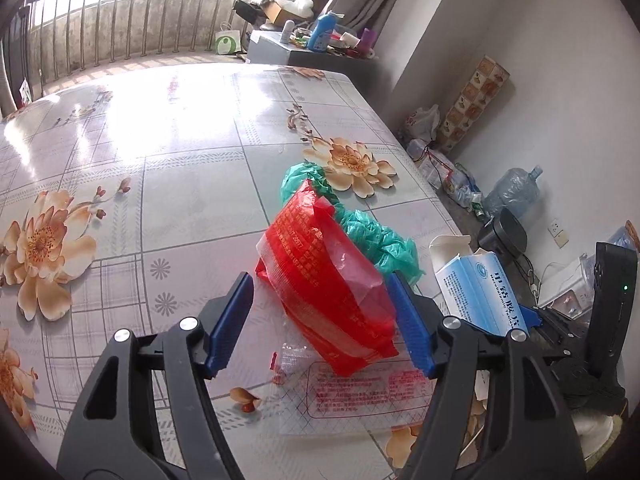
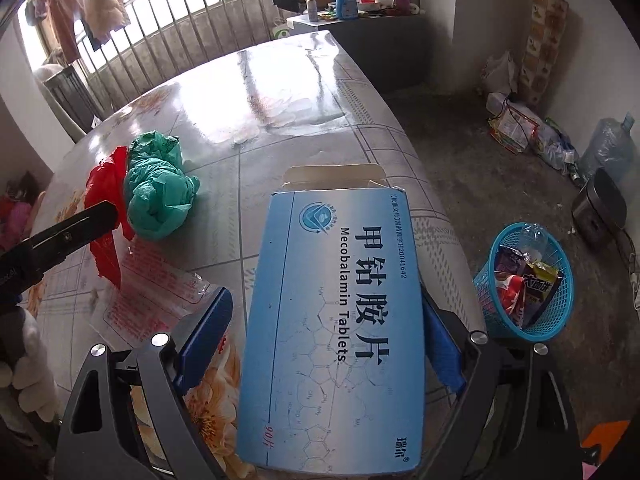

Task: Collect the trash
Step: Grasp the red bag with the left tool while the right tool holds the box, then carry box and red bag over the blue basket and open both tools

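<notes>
A red plastic bag (image 1: 328, 280) lies on the flowered table (image 1: 160, 168), between the fingers of my open left gripper (image 1: 320, 320), which do not press on it. A crumpled green bag (image 1: 360, 232) lies just behind it, and a clear printed wrapper (image 1: 360, 396) lies under it. In the right wrist view the red bag (image 2: 104, 200) and green bag (image 2: 160, 192) sit at the left. My right gripper (image 2: 320, 340) has a blue medicine box (image 2: 336, 320) between its fingers; the left finger stands off the box. The box also shows in the left wrist view (image 1: 476, 288).
A blue mesh basket (image 2: 532, 312) with several wrappers stands on the floor, right of the table edge. A black bin (image 2: 600, 208), a water jug (image 2: 608, 148) and loose bags lie by the wall. A cluttered cabinet (image 2: 360, 20) stands beyond the table's far end.
</notes>
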The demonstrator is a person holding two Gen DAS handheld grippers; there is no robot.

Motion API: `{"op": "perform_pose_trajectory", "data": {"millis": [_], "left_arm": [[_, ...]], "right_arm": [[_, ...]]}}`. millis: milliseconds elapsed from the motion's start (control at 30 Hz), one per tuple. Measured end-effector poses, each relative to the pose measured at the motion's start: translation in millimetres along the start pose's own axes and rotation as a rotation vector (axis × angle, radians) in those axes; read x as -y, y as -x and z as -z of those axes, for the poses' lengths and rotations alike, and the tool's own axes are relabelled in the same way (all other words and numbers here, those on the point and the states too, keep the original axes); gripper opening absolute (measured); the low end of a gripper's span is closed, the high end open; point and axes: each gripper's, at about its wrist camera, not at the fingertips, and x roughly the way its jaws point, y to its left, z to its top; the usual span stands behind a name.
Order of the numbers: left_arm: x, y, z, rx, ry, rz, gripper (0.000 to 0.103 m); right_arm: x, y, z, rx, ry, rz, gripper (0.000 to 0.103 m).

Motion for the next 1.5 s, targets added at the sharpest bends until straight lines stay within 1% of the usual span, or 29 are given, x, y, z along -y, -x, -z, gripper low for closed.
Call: {"op": "perform_pose_trajectory", "data": {"millis": [67, 133, 167, 233, 267, 333, 367, 433, 467, 500, 533, 600, 733, 900, 1500], "left_arm": [[-8.2, 6.3, 1.6, 0.009, 0.022, -0.008, 0.064], [-16.9, 12.8, 2.2, 0.011, 0.035, -0.018, 0.055], [-21.3, 15.6, 2.6, 0.012, 0.045, -0.016, 0.053], [-28.3, 18.6, 3.8, 0.008, 0.060, -0.002, 0.041], [-30.8, 18.8, 3.9, 0.003, 0.062, -0.003, 0.037], [-34.7, 19.3, 4.4, 0.003, 0.067, -0.010, 0.024], [-36.4, 18.7, 4.3, 0.001, 0.071, -0.012, 0.022], [-37.0, 18.3, 5.8, -0.005, 0.071, -0.021, 0.010], [-36.8, 18.1, 6.0, -0.003, 0.067, -0.026, 0.008], [-35.7, 18.5, 6.1, 0.002, 0.061, -0.033, 0.004], [-33.3, 19.8, 6.3, 0.009, 0.051, -0.043, 0.002], [-29.8, 23.3, 5.0, 0.029, 0.033, -0.058, 0.001], [-23.1, 33.4, 2.9, 0.069, -0.007, -0.094, 0.000], [-20.8, 45.5, -0.4, 0.099, -0.024, -0.120, 0.000], [-12.7, 75.0, -2.1, 0.168, -0.068, -0.161, 0.000]], "right_arm": [[1.2, 1.9, -0.1, 0.009, -0.002, -0.007, 0.086], [3.1, 3.4, -0.8, 0.015, -0.008, -0.013, 0.086], [4.4, 3.7, -0.9, 0.019, -0.012, -0.020, 0.086], [6.6, 3.6, -0.6, 0.025, -0.020, -0.033, 0.086], [6.9, 3.3, -0.3, 0.026, -0.023, -0.035, 0.085], [6.9, 1.9, 0.5, 0.022, -0.024, -0.036, 0.080], [6.7, 1.5, 1.0, 0.021, -0.025, -0.034, 0.080], [6.6, 1.7, 1.2, 0.024, -0.022, -0.026, 0.075], [7.1, 2.0, 1.0, 0.025, -0.021, -0.025, 0.074], [8.0, 2.3, 1.2, 0.029, -0.024, -0.025, 0.069], [9.5, 2.5, 1.1, 0.029, -0.029, -0.030, 0.069], [12.1, 3.8, 0.5, 0.034, -0.042, -0.042, 0.068], [14.0, 7.9, -0.3, 0.053, -0.052, -0.041, 0.068], [16.7, 17.6, -2.7, 0.086, -0.061, -0.046, 0.068], [18.0, 45.3, -6.8, 0.154, -0.079, -0.097, 0.068]]}}
